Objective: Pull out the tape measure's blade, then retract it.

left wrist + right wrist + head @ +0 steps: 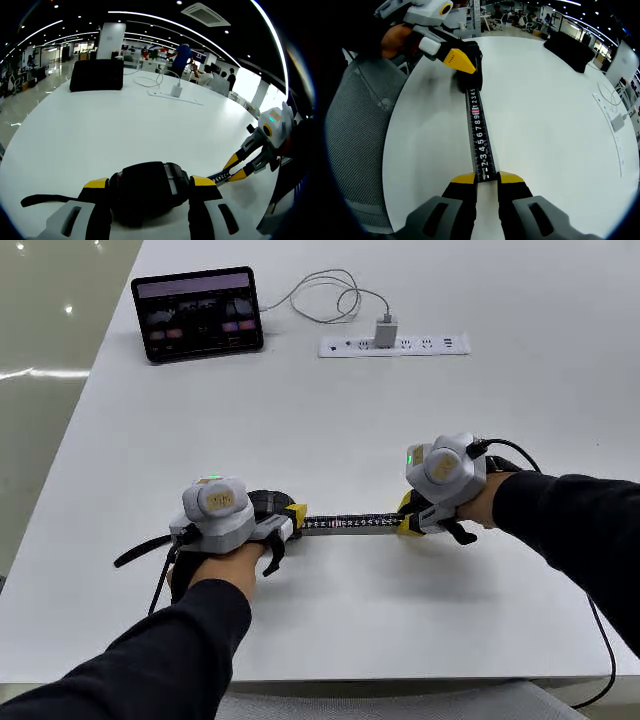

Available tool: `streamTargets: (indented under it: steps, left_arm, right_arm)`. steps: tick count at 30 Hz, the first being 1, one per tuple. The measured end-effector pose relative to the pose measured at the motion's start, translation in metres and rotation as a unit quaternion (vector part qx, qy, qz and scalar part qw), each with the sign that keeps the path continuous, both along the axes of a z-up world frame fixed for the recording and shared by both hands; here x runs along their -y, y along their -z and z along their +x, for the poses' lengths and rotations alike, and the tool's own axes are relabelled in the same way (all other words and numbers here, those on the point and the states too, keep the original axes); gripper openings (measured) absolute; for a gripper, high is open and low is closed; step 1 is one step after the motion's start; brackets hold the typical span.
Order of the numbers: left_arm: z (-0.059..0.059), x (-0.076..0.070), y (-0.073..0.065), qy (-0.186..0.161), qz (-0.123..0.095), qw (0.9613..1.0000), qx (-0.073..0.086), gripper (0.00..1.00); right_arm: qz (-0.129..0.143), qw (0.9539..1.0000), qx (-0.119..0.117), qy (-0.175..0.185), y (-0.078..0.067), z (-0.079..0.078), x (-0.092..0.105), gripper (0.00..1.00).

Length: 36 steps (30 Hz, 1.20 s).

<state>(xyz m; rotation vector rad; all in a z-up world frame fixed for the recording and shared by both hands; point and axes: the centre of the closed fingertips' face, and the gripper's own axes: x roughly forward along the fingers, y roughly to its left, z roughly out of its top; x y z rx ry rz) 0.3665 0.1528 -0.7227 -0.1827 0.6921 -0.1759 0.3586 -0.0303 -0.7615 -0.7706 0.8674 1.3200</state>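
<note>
The left claw (149,182) is spread fairly wide and clamps the black tape measure case (147,192) between its yellow-tipped jaws, one tip on each side of the body. The case sits on the white desk (400,420) at the lower centre of the left gripper view. In the head view the same claw (285,530) is at lower left, and its housing covers most of the case (268,505). The right claw (487,178) is closed to a narrow gap on the free end of the blade (479,135), which lies flat between the two tips with its numbers facing up. The end hook is tucked between the jaws and cannot be made out. In the head view the blade (350,523) runs level across the lower middle of the frame from the case to the right claw (410,520), just above or on the desk; which of the two is unclear. A black strap (45,200) trails from the case toward the lower left. At the upper left of the head view a tablet (198,312) stands on the desk, its screen too small to read. A power strip (395,344) with a white charger (386,330) lies at upper centre.
</note>
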Motion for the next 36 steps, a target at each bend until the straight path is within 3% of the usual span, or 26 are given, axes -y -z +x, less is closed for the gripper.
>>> streamTargets:
  steps: [36]
  left_arm:
    - [0.0, 0.0, 0.0, 0.01, -0.007, 0.9999, -0.001, 0.57]
  right_arm:
    - [0.015, 0.9999, -0.003, -0.007, -0.004, -0.007, -0.025, 0.11]
